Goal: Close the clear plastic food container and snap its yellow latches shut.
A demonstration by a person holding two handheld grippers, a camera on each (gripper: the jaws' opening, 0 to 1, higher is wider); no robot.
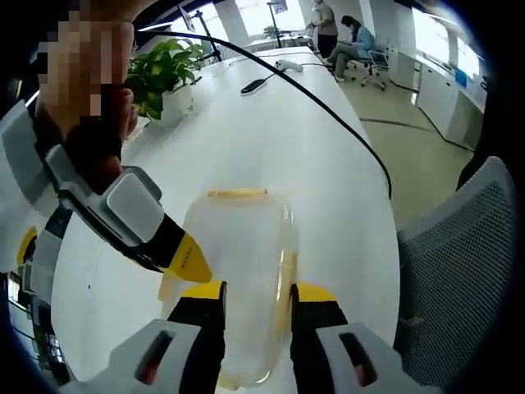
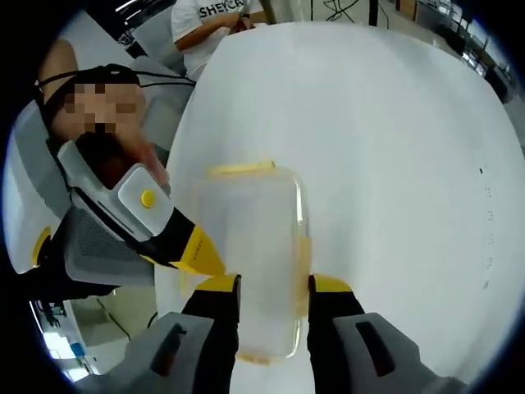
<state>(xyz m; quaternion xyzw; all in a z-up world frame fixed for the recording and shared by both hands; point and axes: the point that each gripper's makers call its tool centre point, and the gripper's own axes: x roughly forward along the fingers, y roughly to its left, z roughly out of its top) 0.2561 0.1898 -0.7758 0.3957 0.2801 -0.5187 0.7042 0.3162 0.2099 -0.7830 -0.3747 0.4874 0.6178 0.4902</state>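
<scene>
Item: clear plastic food container (image 1: 244,279), lying on the white table (image 1: 271,139), lid on top of the tub as far as the haze of the plastic allows a reading; whether the lid is pressed fully home cannot be told.

Latches: one yellow latch (image 1: 237,194) at the container's far end, lying flat along the lid edge in the left gripper view, and seen again (image 2: 240,169) in the right gripper view; a yellow strip runs down one long side (image 1: 288,275); whether any latch is snapped cannot be told.

Left gripper (image 1: 257,305): jaws parted, one on either side of the container's near end, close against its walls; contact not certain; not clenched on it.

Right gripper (image 2: 273,300): likewise spread, jaws flanking the container's near end (image 2: 254,271) in its own view; its yellow-tipped finger (image 1: 187,258) also enters the left gripper view from the side, tip against or just beside the container's long edge.

Surroundings: potted plant (image 1: 160,78) and a black cable (image 1: 328,107) on the table well beyond the container; a mesh chair (image 1: 459,271) beside the table; seated people in the far room.

Progress, by judgement: closing looks largely done; latching appears the work in hand, with every latch to be checked and pressed down.
</scene>
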